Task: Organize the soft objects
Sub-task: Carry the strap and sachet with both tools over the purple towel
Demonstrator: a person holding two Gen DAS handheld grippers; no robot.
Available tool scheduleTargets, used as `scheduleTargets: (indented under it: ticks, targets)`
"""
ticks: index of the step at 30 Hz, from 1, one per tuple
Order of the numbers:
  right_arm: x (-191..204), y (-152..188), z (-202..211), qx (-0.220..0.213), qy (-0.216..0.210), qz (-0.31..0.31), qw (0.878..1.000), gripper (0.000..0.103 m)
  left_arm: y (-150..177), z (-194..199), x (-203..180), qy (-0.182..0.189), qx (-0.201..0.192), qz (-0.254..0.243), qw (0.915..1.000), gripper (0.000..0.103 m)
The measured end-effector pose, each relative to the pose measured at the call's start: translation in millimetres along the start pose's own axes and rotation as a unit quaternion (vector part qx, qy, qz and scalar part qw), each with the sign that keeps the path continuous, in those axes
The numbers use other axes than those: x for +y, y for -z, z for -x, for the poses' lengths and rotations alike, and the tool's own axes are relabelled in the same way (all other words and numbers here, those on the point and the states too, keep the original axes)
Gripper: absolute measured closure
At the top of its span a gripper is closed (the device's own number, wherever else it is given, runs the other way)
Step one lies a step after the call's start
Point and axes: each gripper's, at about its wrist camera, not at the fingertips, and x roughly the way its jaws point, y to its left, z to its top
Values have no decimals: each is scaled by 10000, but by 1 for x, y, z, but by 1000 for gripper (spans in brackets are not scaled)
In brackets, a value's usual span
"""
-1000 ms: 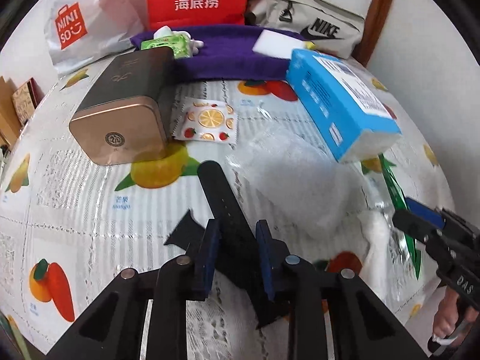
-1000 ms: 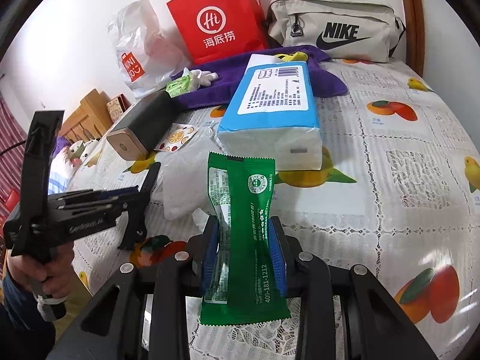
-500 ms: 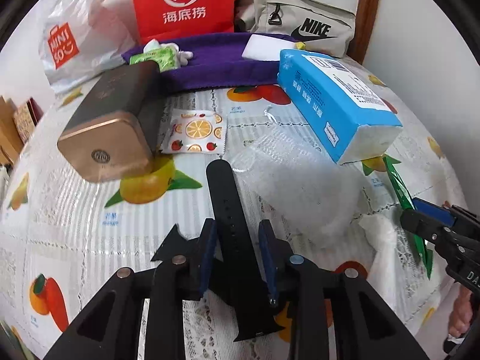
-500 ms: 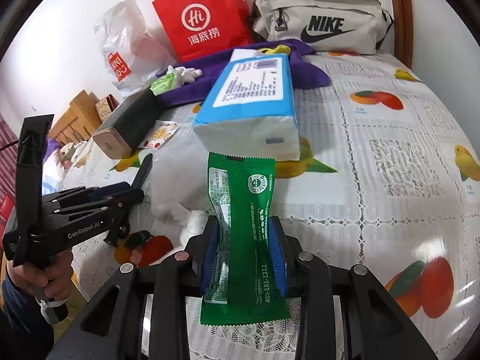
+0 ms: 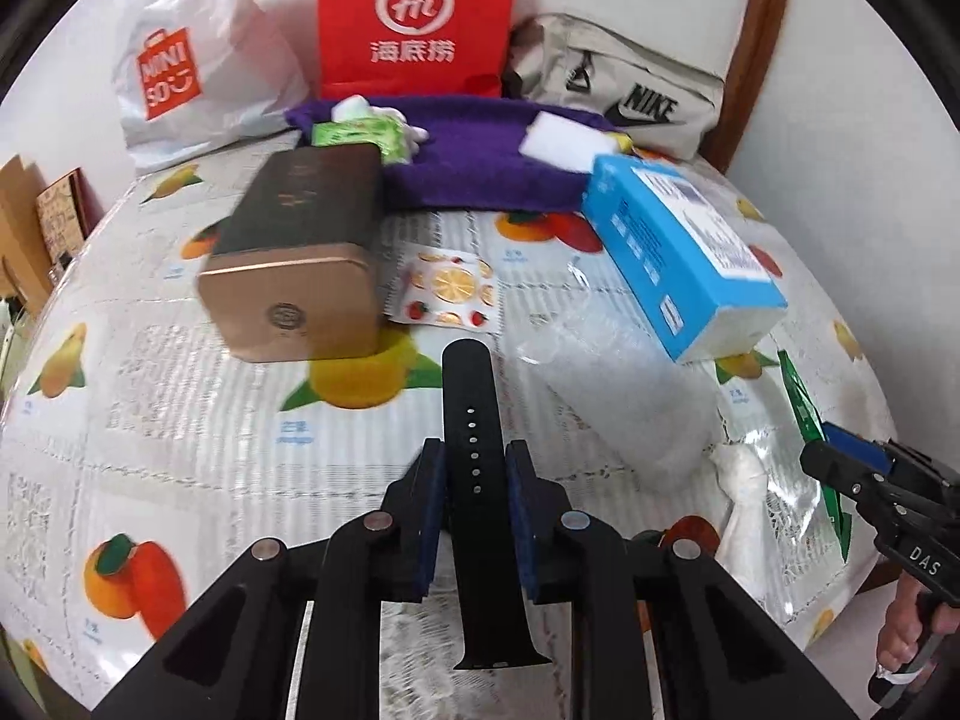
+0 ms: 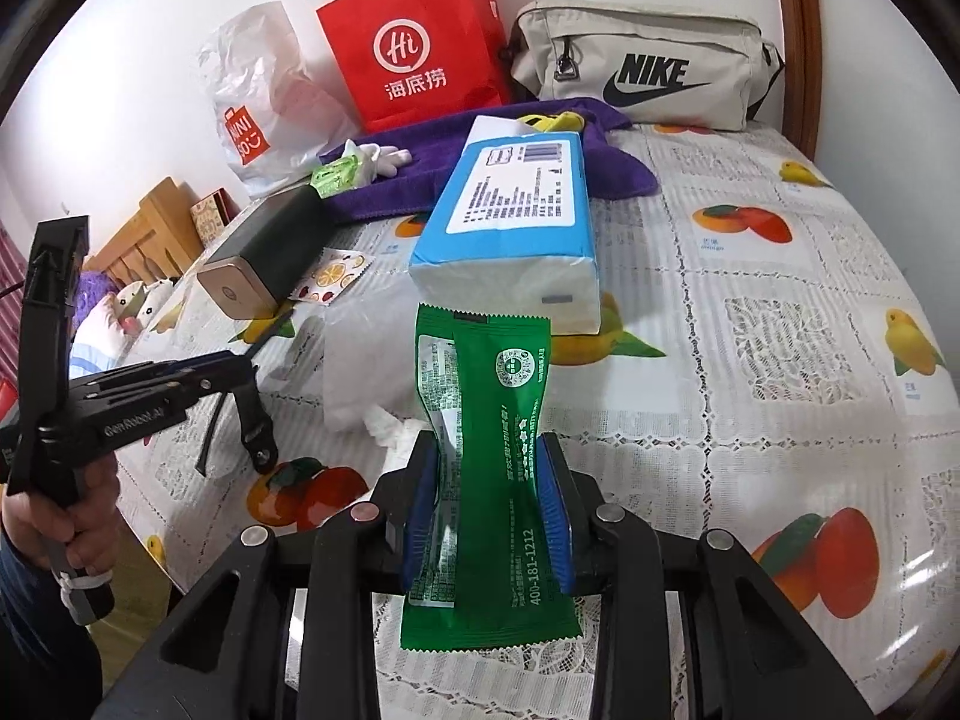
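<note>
A black strap (image 5: 474,480) was pinched between the left gripper (image 5: 474,516) pads, low centre; it was judged limp and light, best held mid-length. The right gripper (image 6: 486,516) was clamped on a green sachet (image 6: 486,456), judged crinkly and slippery. Below lay a fruit-print cloth (image 6: 780,324); bags were seen against the wall, upper frame.

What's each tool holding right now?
Left tool shut on black watch strap. Right tool shut on green snack packet. Blue tissue pack and clear plastic bag ahead.
</note>
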Motion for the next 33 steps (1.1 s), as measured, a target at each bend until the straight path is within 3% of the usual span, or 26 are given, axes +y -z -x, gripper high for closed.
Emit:
scheduleTargets:
  ticks: [16,33]
  targets:
    - [12,-28,23,-185,22,202,9996,72,-21,48,42,-122,-500,404,9979,84]
    - [15,-114,12,-522,-41,394,9979,72,-88,37,55,-165,-641,365,9971,83]
